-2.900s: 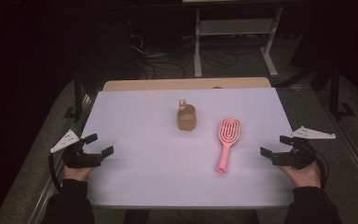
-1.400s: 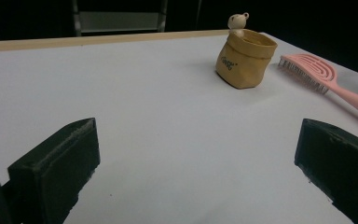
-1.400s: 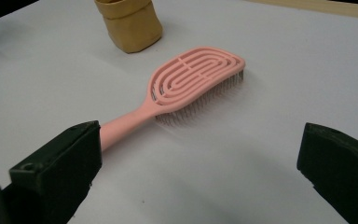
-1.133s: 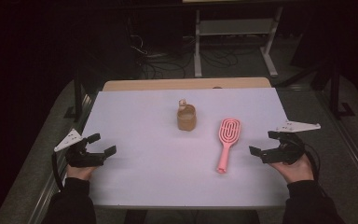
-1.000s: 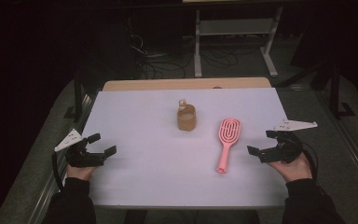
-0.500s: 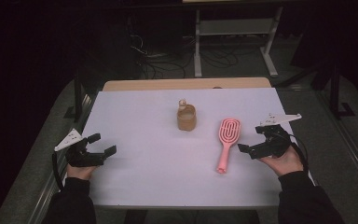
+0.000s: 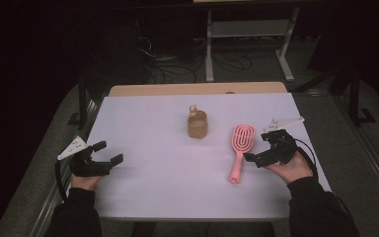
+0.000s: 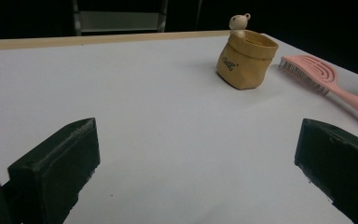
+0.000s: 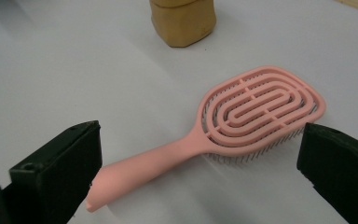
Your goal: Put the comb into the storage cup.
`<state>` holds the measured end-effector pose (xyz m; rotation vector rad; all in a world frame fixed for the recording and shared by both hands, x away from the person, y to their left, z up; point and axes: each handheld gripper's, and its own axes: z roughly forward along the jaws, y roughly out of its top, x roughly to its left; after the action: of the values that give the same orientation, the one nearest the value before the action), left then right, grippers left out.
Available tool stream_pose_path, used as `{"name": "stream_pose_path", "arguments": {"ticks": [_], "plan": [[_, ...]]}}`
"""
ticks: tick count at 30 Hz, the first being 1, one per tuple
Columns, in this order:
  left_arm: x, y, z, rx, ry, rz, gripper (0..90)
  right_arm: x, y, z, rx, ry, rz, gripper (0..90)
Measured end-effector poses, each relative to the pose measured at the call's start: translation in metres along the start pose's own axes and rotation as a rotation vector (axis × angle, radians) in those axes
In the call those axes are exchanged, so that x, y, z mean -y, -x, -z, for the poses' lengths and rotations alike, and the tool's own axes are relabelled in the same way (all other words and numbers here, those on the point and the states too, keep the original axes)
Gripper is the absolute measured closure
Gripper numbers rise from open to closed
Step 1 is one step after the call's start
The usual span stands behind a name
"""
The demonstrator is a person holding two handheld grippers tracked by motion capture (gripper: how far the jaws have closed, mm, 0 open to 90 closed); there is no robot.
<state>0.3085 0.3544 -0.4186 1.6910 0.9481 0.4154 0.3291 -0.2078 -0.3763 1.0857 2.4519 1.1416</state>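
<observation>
The right gripper point(image 7: 260, 150) is closing in on the pink hairbrush point(image 7: 239, 150): a few seconds back it was sitting out near the right edge of the white worktop point(image 7: 177, 187), well apart from the brush, and it has been sliding steadily inward since. In the high view it is now hovering just beside the brush's handle, on its right, without touching it. Its jaws are spread wide; in the right gripper view point(image 9: 200, 186) they are standing at either side of the picture with the hairbrush point(image 9: 242, 121) lying between and beyond them, back side up, bristles facing the worktop, handle pointing toward the near jaw.

The hairbrush itself is lying where it lay before, right of centre on the worktop, head away from the person and handle toward them. The tan pouch-shaped holder point(image 7: 197, 124) with a small bear figure point(image 7: 193, 109) peeking over its rim is also sitting unmoved, just left of the brush's head and apart from it.

The left gripper point(image 7: 104, 154) is staying near the left edge of the worktop, barely shifted, jaws wide apart. In the left gripper view point(image 8: 196, 172) the holder point(image 8: 246, 59) and the hairbrush point(image 8: 326, 84) are standing well ahead of it.
</observation>
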Motion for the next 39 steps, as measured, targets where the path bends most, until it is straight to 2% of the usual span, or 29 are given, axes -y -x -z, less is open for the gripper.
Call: {"name": "stream_pose_path", "arguments": {"ticks": [15,31,34,36,39], "plan": [[0.000,0.000,0.000,0.002,0.000,-0.003,0.0,-0.007,-0.010,-0.017,-0.032,-0.037,0.030,0.9],[0.000,0.000,-0.001,0.007,-0.002,-0.002,0.0,-0.014,-0.019,-0.033,-0.108,-0.040,0.047,24.5],[0.000,0.000,-0.001,0.008,-0.003,-0.003,0.0,-0.013,-0.022,-0.040,-0.132,-0.062,0.059,31.3],[0.000,0.000,-0.001,0.009,-0.002,-0.003,0.0,-0.013,-0.022,-0.041,-0.132,-0.064,0.062,32.6],[0.000,0.000,-0.001,0.008,-0.002,-0.004,0.0,-0.012,-0.025,-0.049,-0.128,-0.069,0.066,40.5]]}}
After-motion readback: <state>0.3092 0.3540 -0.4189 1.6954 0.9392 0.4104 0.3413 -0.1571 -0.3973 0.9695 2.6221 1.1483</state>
